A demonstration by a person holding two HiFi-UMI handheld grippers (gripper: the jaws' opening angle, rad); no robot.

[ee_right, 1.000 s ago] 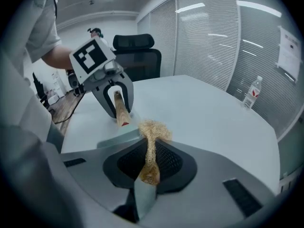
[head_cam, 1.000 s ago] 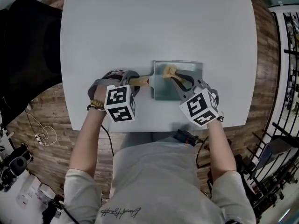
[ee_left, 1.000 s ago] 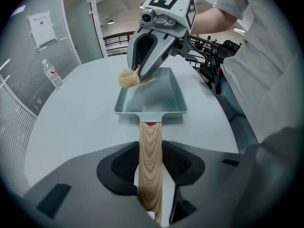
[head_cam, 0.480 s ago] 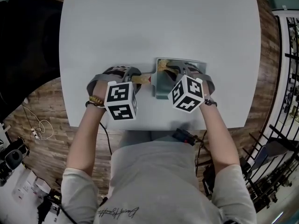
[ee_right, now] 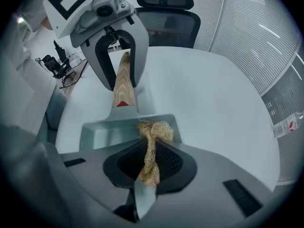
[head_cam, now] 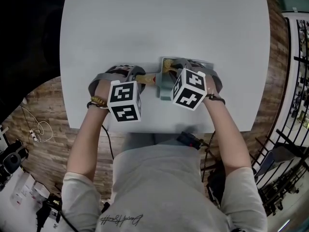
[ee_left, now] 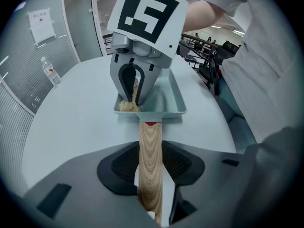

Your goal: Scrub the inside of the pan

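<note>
**Working the scrubber into the pan's handle-end corner**

The pan (ee_left: 164, 112), a shallow grey-blue rectangular tray, sat on the pale counter (head_cam: 164, 28) near the edge closest to the person. Its wooden handle (ee_left: 149, 137) pointed to the person's left. The left tongs (ee_left: 151, 165) were pinched on that handle from both sides, partway along its length. The hold looked meant to pin the pan down so it would not slide or turn under the rubbing.

The right tongs (ee_right: 151, 163) were clamped on a tan, fibrous scrubber (ee_right: 154, 129), gripping its narrow tail so that the bushy end stuck out beyond the tips. That end was down inside the pan, in the corner beside the handle joint, on the side away from the person. Both pairs of tongs pointed steeply downward, which probably let the right pair bear down on the wad. The scrubbing therefore seemed under way, with most of the pan floor showing bare.

As for writing, little could be read. Each pair of tongs carried a cube (head_cam: 124, 102) of black-and-white square markers, which were patterns and not letters. A small red mark (ee_right: 121, 103) sat where handle met pan, with no text visible on it. A sheet (ee_left: 42, 24) on the glass wall, the label of a water bottle (ee_left: 50, 73) off to the side and a line of script across the person's shirt (head_cam: 123, 220) were all too small to make out
</note>
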